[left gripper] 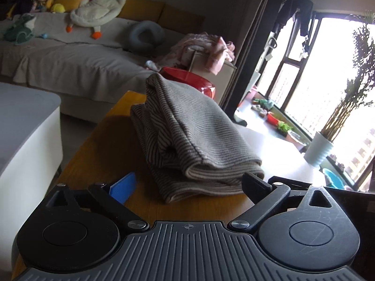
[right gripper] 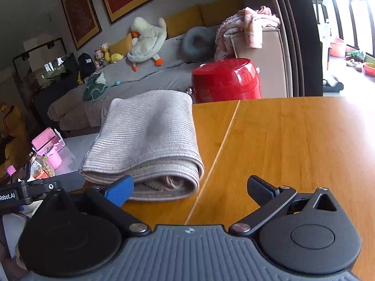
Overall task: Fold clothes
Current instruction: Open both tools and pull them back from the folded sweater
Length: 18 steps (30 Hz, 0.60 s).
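A folded grey striped garment (left gripper: 187, 138) lies on the orange wooden table (left gripper: 100, 154). My left gripper (left gripper: 189, 185) is open, its jaws wide apart at the garment's near edge, holding nothing. In the right wrist view the same folded garment (right gripper: 150, 140) lies at the table's left part (right gripper: 293, 152). My right gripper (right gripper: 189, 188) is open and empty, its blue finger (right gripper: 119, 190) just in front of the garment's folded near edge. Part of the left gripper shows at the left edge of that view (right gripper: 42, 187).
A red round container (right gripper: 226, 79) stands just beyond the table's far edge. A grey sofa (right gripper: 140, 79) with plush toys and a pink garment (right gripper: 248, 23) lies behind. A white potted plant (left gripper: 318, 149) and bright windows are to the right. A white low table (left gripper: 25, 126) stands left.
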Each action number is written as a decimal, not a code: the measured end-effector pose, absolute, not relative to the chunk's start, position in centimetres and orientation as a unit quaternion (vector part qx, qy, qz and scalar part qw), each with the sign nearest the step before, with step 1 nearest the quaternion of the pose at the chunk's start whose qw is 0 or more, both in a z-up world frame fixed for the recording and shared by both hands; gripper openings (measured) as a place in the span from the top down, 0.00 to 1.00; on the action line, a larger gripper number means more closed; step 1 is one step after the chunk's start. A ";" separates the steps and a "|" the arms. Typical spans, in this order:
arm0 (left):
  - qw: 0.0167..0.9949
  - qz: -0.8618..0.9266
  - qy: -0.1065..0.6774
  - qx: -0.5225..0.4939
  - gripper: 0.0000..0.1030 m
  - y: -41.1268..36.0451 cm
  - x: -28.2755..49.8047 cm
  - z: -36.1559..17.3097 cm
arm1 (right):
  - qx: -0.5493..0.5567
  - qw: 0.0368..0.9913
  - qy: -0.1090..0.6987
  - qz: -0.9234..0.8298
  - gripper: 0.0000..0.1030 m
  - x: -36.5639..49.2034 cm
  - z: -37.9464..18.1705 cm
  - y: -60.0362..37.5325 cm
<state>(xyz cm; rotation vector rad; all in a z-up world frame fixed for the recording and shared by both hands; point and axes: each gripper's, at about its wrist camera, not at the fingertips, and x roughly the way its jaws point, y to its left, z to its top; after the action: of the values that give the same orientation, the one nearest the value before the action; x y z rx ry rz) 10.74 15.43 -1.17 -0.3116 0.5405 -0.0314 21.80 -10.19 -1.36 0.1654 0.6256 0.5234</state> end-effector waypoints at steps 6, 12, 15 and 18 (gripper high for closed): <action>0.944 0.023 0.298 -0.141 0.00 12.7 8.3 -2.6 | 0.070 0.914 0.321 0.240 0.00 17.5 -2.3 -11.0; 0.942 0.029 0.306 -0.134 0.00 11.7 7.7 -3.5 | 0.057 0.912 0.332 0.234 0.00 16.0 -3.0 -11.4; 0.942 0.029 0.306 -0.131 0.00 11.6 7.9 -3.6 | 0.049 0.913 0.332 0.232 0.00 15.9 -3.1 -11.3; 0.943 0.032 0.306 -0.129 0.00 11.6 8.2 -3.5 | 0.035 0.914 0.330 0.232 0.00 15.9 -3.1 -11.0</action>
<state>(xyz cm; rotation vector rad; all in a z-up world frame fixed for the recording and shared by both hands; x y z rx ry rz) 8.23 11.60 -3.53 -0.2623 0.6249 0.0646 15.92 -11.01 -3.09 0.0730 0.6799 0.4782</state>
